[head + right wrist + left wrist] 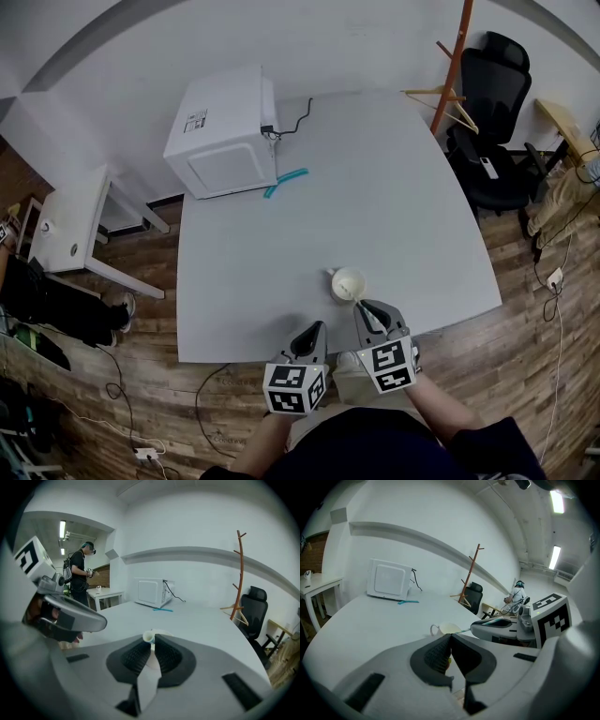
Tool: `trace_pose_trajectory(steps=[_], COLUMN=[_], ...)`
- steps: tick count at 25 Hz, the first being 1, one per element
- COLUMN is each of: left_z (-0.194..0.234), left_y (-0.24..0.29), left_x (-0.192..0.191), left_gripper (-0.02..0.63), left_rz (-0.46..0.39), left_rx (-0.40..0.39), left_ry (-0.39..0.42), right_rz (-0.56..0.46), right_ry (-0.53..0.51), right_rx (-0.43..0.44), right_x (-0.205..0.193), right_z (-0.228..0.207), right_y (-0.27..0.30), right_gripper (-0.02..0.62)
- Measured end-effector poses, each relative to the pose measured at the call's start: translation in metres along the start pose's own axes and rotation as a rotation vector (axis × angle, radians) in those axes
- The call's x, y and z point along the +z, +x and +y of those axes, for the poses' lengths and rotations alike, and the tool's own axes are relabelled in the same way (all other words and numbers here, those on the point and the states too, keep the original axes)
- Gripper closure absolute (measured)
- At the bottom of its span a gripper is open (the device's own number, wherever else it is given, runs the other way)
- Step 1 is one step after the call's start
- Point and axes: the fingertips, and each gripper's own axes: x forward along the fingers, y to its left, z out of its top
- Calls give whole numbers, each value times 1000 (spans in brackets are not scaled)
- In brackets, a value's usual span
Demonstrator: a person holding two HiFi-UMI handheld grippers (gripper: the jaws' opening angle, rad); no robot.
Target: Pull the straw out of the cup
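A white cup [348, 283] with a handle stands near the front edge of the grey table [375, 187]. A pale straw [148, 637] leans out of it toward me. My right gripper [364, 306] is just in front of the cup, shut on the straw's upper end; in the right gripper view the pads [136, 656] pinch the tube and the cup rim [161, 632] peeks out behind. My left gripper [317, 328] hangs at the table's front edge, left of the cup, shut with nothing in it. From the left gripper view I see the cup [447, 629], the thin straw [464, 630] and the right gripper [476, 627].
A white microwave [225, 131] stands at the table's far left corner, with a teal object [285, 181] lying beside it. A wooden coat rack [455, 66] and a black office chair [492, 122] stand off the far right. A small white side table [70, 225] is at left. A person [79, 573] stands beyond.
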Motion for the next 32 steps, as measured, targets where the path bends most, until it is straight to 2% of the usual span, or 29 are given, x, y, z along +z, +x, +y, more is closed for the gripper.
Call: trace_pose_trajectory(steps=[13, 32], left_z=[-12, -38], left_y=[-38, -99], left_x=[-16, -49], left_gripper=[589, 589], left_rz=[-5, -16], left_rx=[-36, -60], left_ry=[32, 61], right_rz=[-85, -136], right_ry=[25, 35], right_rx=[-66, -83], right_x=[16, 5], right_z=[24, 76], right_y=[-48, -120], right_gripper=[552, 552])
